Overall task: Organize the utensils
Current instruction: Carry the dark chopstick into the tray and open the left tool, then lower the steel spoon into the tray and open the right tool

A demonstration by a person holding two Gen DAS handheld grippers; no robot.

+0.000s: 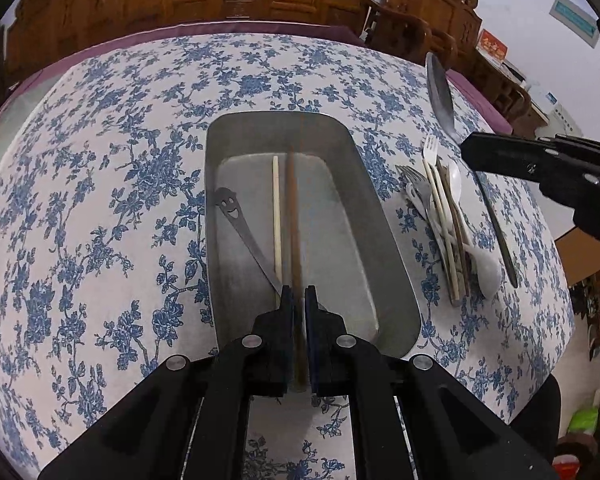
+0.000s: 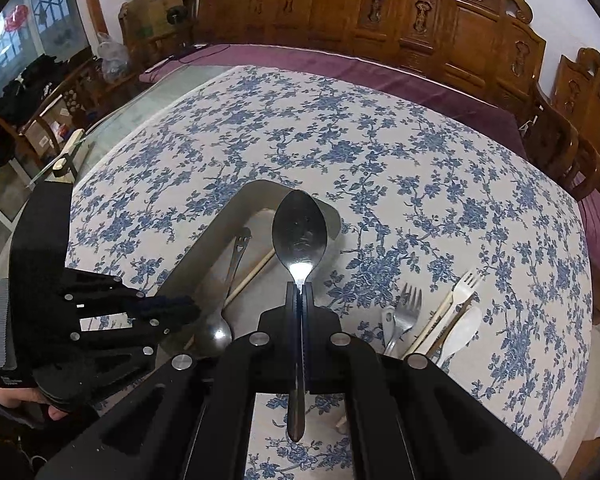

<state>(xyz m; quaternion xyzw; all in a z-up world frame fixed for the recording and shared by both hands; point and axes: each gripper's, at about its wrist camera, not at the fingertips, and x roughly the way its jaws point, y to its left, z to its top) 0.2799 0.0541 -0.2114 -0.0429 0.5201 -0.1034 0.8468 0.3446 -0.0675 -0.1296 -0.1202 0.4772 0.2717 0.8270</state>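
- Left gripper (image 1: 299, 294) jaws pinch a brown chopstick (image 1: 293, 216) over the metal tray (image 1: 380, 240).
- Right gripper (image 2: 300, 292) jaws clamp a steel spoon (image 2: 299, 232) by its neck.

The setting is a home, most likely a living or dining room. A counter (image 2: 440, 184) is covered by a white cloth printed with blue flowers, and cutlery lies on it beside a metal tray (image 1: 364, 216). Behind it runs a long carved wooden bench (image 2: 380, 12) with a purple cushion (image 2: 380, 76), flanked by matching carved wooden chairs (image 2: 568, 148). In the right wrist view, cardboard boxes (image 2: 156, 0) are stacked against a white wall, and a window (image 2: 24, 36) shows at the far left.
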